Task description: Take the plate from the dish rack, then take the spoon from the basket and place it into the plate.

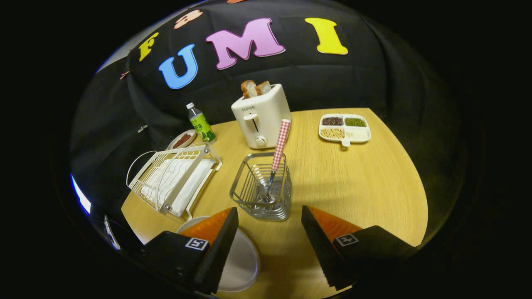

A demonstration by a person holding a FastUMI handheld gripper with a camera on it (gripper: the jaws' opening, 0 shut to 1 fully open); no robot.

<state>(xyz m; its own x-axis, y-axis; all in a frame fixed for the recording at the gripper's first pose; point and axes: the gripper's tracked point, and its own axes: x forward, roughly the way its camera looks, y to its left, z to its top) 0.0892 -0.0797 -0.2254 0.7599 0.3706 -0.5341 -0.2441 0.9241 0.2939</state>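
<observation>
The tongs (pixel 270 232) hang wide apart and hold nothing above the round pale-wood surface (pixel 353 187), their 2 fingers (pixel 216 241) spread to either side of a square silver wire basket (pixel 262 192) that stands just ahead of them. Inside the basket, a metal spoon with a red-and-white checked handle (pixel 279 146) leans upright, its handle tipped toward a cream 2-slot toaster (pixel 261 116) holding 2 slices of bread (pixel 255 88) just beyond. A round white plate (pixel 243 259) lies flat on the surface on the near side of the basket, partly under the left finger. A white wire dish rack (pixel 174 178) sits left of the basket, with a green-labelled plastic bottle (pixel 200 123) and a small oval dish (pixel 182 140) beyond it. A white 4-compartment tray of beans and grains (pixel 344 128) rests right of the toaster, well apart from the basket.
</observation>
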